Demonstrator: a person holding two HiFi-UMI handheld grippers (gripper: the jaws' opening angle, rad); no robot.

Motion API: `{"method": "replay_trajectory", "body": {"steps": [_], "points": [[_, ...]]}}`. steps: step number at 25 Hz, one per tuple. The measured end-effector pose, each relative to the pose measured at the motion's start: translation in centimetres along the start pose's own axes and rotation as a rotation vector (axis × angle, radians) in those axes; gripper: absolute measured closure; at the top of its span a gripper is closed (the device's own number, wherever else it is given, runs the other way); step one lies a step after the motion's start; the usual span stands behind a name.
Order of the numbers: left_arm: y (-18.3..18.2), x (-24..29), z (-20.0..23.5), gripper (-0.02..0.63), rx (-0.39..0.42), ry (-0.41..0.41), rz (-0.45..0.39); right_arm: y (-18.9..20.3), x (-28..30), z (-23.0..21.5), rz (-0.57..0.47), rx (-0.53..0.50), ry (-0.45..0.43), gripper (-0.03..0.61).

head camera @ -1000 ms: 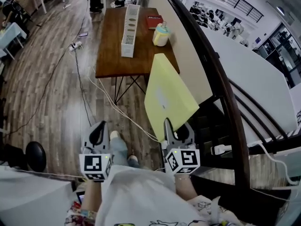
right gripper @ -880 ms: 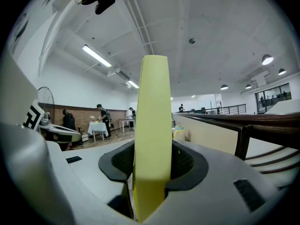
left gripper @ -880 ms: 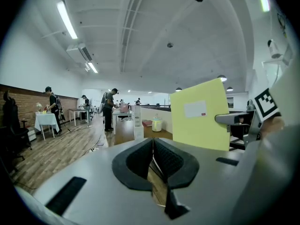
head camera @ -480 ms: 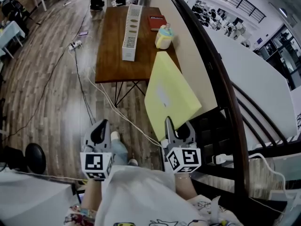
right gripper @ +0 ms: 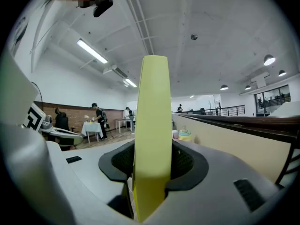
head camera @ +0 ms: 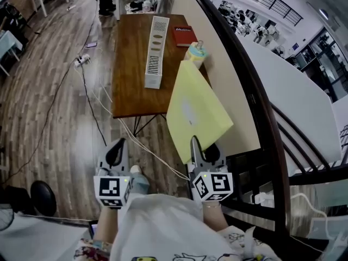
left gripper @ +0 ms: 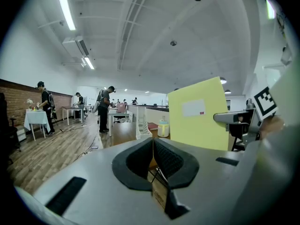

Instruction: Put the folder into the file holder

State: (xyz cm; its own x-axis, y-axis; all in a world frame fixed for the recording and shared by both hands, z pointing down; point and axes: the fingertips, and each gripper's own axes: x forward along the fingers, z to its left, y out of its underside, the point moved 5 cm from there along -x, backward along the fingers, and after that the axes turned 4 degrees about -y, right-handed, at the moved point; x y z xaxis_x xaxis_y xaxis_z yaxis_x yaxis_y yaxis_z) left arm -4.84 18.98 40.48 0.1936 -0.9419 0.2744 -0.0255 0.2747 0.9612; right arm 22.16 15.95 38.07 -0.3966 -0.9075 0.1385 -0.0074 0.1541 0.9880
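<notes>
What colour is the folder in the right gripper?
Pale yellow; the folder shows best in the head view.

Wood-plank floor, brown table, dark railing, ceiling strip lights.

A brown wooden bench stands on thin dark legs against the low wall. A long white perforated file holder stands lengthwise on it, near the middle. A red book lies flat at the far corner by the wall, and a pale yellow-and-blue lidded container stands just this side of it. On the plank floor lies a white power strip, and white cables trail under the bench.
</notes>
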Motion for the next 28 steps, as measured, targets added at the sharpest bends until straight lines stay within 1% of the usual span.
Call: {"method": "replay_trajectory", "body": {"steps": [6, 10, 16, 20, 26, 28], "points": [[-1.4, 5.1, 4.6, 0.609, 0.006, 0.046, -0.004, -1.2, 5.5, 1.1, -0.020, -0.007, 0.042, 0.407], [-1.7, 7.4, 7.1, 0.609, 0.011, 0.065, -0.002, -1.5, 8.1, 1.7, -0.023, -0.003, 0.074, 0.407], [-0.9, 8.5, 10.0, 0.609, 0.007, 0.096, 0.023, -1.8, 10.2, 3.2, -0.017, -0.006, 0.108, 0.407], [-0.6, 8.6, 10.8, 0.609, -0.001, 0.114, 0.034, -2.1, 10.5, 3.8, -0.009, -0.009, 0.129, 0.407], [-0.1, 8.8, 11.7, 0.609, -0.030, 0.111, 0.041, -2.4, 10.9, 3.9, -0.003, -0.017, 0.141, 0.407], [-0.1, 9.1, 11.9, 0.609, -0.028, 0.105, 0.041, -2.7, 11.1, 3.7, -0.001, -0.023, 0.142, 0.407]]}}
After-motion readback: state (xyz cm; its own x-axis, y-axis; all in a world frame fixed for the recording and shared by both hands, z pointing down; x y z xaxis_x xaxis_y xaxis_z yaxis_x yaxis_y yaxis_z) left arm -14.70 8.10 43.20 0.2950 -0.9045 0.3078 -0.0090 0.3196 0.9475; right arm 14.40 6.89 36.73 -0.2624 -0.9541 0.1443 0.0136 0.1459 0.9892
